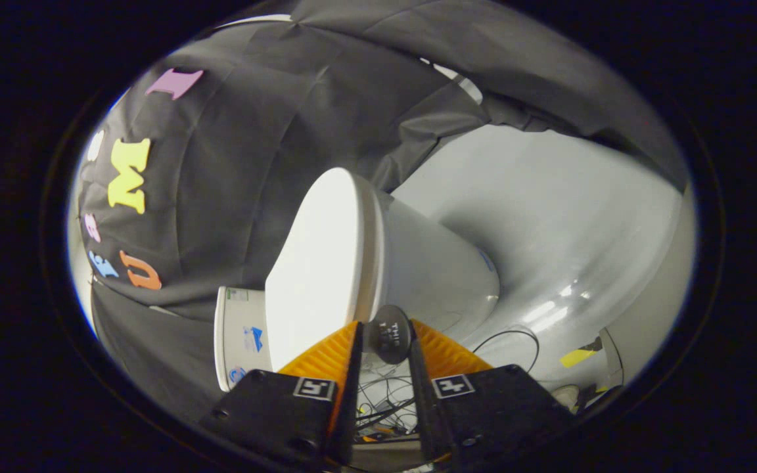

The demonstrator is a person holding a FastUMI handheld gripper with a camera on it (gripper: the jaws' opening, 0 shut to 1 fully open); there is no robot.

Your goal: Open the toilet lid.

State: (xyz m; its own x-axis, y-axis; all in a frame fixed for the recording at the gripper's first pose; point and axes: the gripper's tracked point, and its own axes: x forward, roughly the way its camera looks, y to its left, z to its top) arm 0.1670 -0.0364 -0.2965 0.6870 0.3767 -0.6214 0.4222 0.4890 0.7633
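The gripper [386, 338] stands narrow, its two fingers closed on a small dark round knob [388, 341] that sits between the fingertips. Both fingers appear to press on this knob. It seems to be a pull tab fixed at the front edge of the toilet lid [316, 263], though the attachment itself is hidden behind the fingertips.

Task status: the lid lies just ahead of the fingers and, as far as the view shows, flat against the toilet bowl [437, 269], with only a thin seam between lid and rim. Judged from this, the grasp is made and the lift is not yet done; swinging the lid up and back toward the cistern [240, 335] is what remains.

Surroundings: the white cistern sits beyond the lid, against the black cloth wall [234, 164]. A pale floor [582, 217] extends past the bowl. Loose cables [385, 394] lie between and below the fingers, and a yellow tape mark [577, 357] lies on the floor beside the right finger. Nothing visible blocks the lid's swing path; the cloth behind the cistern may limit full opening.
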